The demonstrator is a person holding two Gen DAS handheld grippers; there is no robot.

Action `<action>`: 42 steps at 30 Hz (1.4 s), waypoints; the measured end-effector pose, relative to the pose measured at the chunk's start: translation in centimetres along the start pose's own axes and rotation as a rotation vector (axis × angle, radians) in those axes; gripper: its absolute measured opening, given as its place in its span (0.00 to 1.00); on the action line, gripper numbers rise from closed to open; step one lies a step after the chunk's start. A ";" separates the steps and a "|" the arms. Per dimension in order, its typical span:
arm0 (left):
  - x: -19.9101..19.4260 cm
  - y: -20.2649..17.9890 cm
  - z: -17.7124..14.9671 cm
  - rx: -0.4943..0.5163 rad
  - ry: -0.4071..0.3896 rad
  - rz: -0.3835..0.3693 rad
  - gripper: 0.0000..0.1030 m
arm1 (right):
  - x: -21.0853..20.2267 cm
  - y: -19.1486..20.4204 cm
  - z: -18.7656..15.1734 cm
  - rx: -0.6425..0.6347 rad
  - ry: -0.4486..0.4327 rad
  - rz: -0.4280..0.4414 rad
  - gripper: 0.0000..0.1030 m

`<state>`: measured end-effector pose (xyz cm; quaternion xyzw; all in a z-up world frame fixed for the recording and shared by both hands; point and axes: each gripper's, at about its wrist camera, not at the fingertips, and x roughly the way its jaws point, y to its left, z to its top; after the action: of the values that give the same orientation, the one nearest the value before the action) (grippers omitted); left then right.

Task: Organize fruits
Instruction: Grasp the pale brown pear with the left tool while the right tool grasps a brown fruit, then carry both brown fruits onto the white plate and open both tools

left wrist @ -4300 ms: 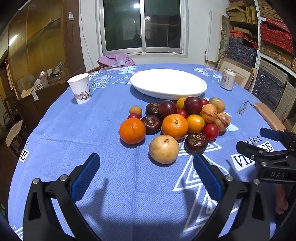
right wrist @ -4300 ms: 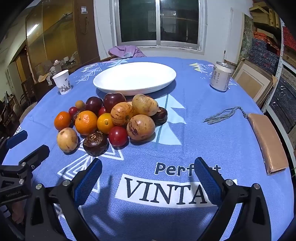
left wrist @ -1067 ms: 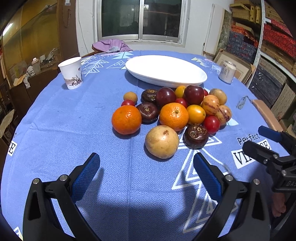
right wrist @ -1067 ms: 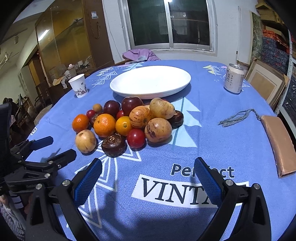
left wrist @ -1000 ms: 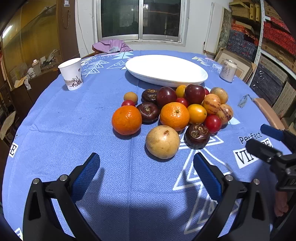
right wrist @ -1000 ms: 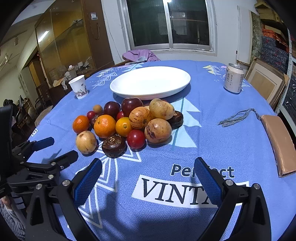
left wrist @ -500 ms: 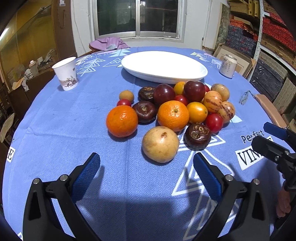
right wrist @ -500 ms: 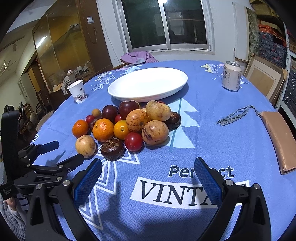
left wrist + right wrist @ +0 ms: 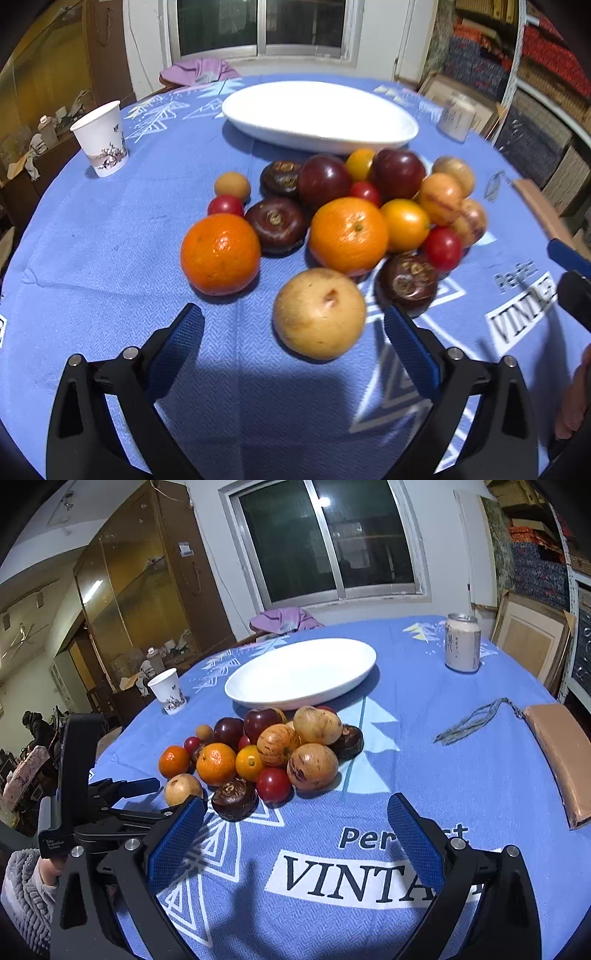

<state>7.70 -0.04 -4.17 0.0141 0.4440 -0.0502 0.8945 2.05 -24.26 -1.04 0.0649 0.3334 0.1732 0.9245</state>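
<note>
A heap of fruit lies on the blue tablecloth in front of an empty white oval plate [image 9: 317, 110] [image 9: 301, 672]. Nearest in the left wrist view is a tan round fruit [image 9: 319, 312] [image 9: 183, 789], with two oranges [image 9: 220, 254] [image 9: 349, 236], dark mangosteens [image 9: 406, 282] [image 9: 234, 799], red tomatoes [image 9: 273, 784] and plums behind it. My left gripper [image 9: 293, 334] is open, its blue pads flanking the tan fruit just short of it. My right gripper [image 9: 295, 829] hangs open over the cloth's lettering, nothing between its pads. The left gripper [image 9: 122, 805] also shows at the left of the right wrist view.
A paper cup [image 9: 101, 144] [image 9: 168, 696] stands at the far left. A drink can [image 9: 461, 642] sits at the back right. A tan pouch [image 9: 557, 764] with a tassel lies along the right edge. Cabinets and shelves surround the round table.
My left gripper has moved forward toward the fruit heap, so the tan fruit now sits close between its pads. The right gripper has lifted and tilted up a little. No fruit has moved.
</note>
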 end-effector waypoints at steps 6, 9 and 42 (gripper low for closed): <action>0.5 0.5 0.7 -0.003 -0.007 0.013 0.78 | 0.6 0.1 -0.2 0.009 0.043 0.015 0.97; 0.7 0.2 0.8 0.005 0.000 0.013 0.78 | 0.5 0.0 -0.3 0.020 0.046 0.024 0.97; -1.9 2.1 -1.6 -0.009 -0.022 -0.120 0.45 | 5.5 0.1 3.0 -0.124 0.196 -0.042 0.69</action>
<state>5.56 2.27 -3.68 -0.0171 0.4346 -0.1016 0.8947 7.86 -22.23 -1.98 -0.0168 0.4119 0.1797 0.8932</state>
